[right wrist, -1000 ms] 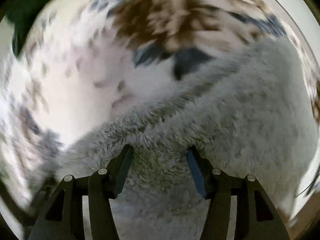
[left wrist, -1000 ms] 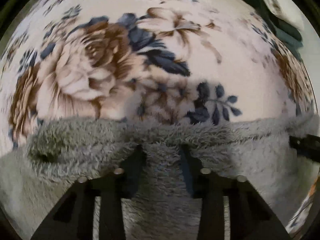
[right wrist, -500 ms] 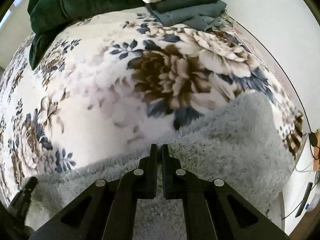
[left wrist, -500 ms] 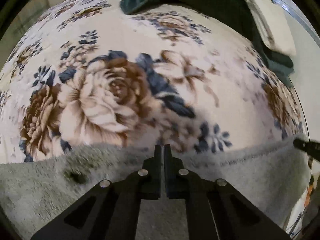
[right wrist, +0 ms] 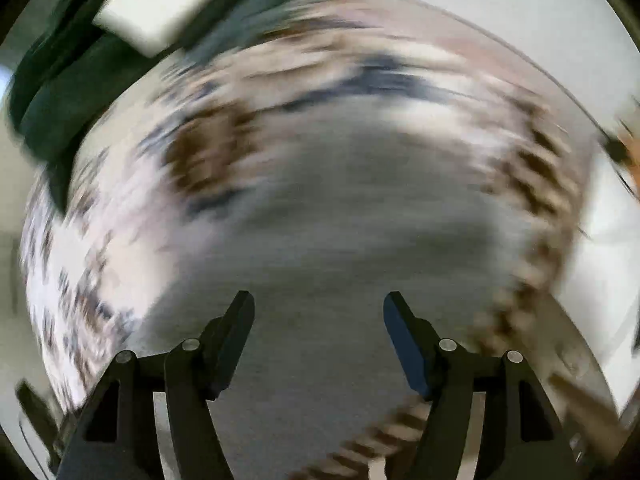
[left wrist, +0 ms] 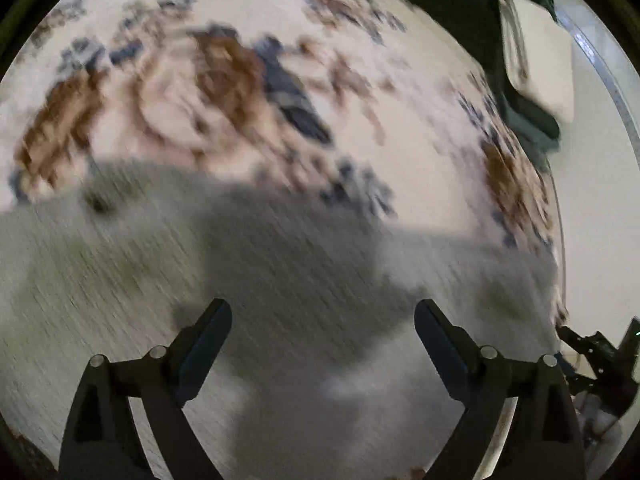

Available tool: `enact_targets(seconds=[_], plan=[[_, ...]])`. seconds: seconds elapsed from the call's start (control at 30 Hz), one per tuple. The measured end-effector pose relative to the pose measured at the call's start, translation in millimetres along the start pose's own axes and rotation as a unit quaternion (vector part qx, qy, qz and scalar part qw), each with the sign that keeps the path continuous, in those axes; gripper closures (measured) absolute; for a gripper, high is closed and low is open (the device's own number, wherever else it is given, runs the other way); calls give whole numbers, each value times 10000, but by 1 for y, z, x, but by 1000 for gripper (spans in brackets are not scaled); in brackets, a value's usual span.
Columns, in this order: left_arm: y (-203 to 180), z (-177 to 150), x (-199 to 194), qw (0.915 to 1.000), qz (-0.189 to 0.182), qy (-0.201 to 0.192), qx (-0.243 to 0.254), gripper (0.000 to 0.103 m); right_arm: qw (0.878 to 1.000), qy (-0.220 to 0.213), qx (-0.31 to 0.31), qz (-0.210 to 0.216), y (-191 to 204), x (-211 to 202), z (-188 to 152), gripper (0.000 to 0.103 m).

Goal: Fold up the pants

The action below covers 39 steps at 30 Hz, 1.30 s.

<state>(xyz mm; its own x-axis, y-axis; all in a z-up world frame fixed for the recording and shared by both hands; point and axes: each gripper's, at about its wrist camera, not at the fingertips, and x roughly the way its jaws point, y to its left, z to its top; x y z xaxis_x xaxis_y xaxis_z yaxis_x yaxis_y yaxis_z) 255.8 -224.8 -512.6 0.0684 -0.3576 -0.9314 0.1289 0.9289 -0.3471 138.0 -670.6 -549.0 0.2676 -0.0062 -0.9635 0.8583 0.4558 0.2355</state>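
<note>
Grey fluffy pants [left wrist: 280,264] lie flat on a floral blanket [left wrist: 248,80], filling the lower half of the blurred left wrist view. My left gripper [left wrist: 322,312] hangs above them, its jaws opening wide with nothing between the pads. In the right wrist view, which is also smeared by motion, the same grey pants [right wrist: 340,216] spread under my right gripper [right wrist: 318,304]. Its jaws are opening too, and no cloth is pinched between them. The pants' edges are soft in the blur, so the folds cannot be made out.
Dark green folded cloth [left wrist: 460,12] and a white pillow [left wrist: 540,68] sit at the far end of the bed; the same dark green cloth [right wrist: 64,92] and white pillow [right wrist: 160,4] show in the right view. The bed's edge and a pale wall [left wrist: 596,200] run along the right.
Both grippers went from shut half a second ago to wide apart. Both rose off the pants; the right one swept sideways and rolled, blurring its view.
</note>
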Motion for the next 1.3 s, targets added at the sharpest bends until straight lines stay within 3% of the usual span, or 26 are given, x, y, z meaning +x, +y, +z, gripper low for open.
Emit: enact_targets(seconds=[0.07,0.13,0.2,0.23,0.27,0.3,0.43,0.5,0.57,0.77,0.83,0.9,0.93,1.03,1.1,1.13,1.17,1.23,1.3], plan=[[-8,-19,17,9995,-135,289,-57,10,9989,29,465,3,-45,3,5,34],[-12,-35,46,9980,35,634,-52,10,9963,162,814,228,-76,17,9,34],[-10,-42,64,9971,238,724,-34,10,9913,332,1133,577,-96,35,12,34],[-11,-44,72,9971,357,671,77,9,9891,335,1252,696,-102,41,14,43],[-12,-43,74,9970,389,654,138,4,9874,228,1324,830,-108,46,14,82],[-14,-43,77,9969,393,663,167,0,9876,124,1348,794,-111,48,15,89],[-20,-39,86,9953,547,779,174,0,9900,-263,1094,853,-109,38,20,89],[-21,-39,90,9948,659,758,176,0,9873,-11,1151,1091,-108,44,19,78],[-26,-41,90,9940,837,690,134,0,9810,259,1321,1396,-113,51,15,54],[-39,-34,95,9894,1047,1009,10,0,9638,527,1544,2110,-124,81,2,46],[-39,-28,97,9890,1017,1079,-10,0,9488,545,1725,2588,-125,95,2,45],[-37,-25,97,9890,993,1100,-22,0,9217,379,1916,3351,-124,101,5,45],[-37,-23,98,9889,992,1106,-10,0,9164,343,1965,3470,-123,104,6,45],[-34,-13,100,9887,1045,1070,-20,0,9198,337,1937,3395,-112,119,11,41],[-33,-14,107,9883,1088,1067,14,0,9267,192,1892,3241,-103,122,13,46],[-34,-13,108,9879,1126,1070,4,0,9329,121,1818,3106,-99,119,14,70],[-36,-13,108,9877,1135,1074,-5,0,9422,47,1662,2909,-94,112,16,86],[-41,-13,104,9884,1108,1041,-8,0,9549,-233,1335,2640,-83,86,20,86],[-41,-16,89,9906,992,942,-30,0,9599,-448,1078,2549,-68,60,20,86]])
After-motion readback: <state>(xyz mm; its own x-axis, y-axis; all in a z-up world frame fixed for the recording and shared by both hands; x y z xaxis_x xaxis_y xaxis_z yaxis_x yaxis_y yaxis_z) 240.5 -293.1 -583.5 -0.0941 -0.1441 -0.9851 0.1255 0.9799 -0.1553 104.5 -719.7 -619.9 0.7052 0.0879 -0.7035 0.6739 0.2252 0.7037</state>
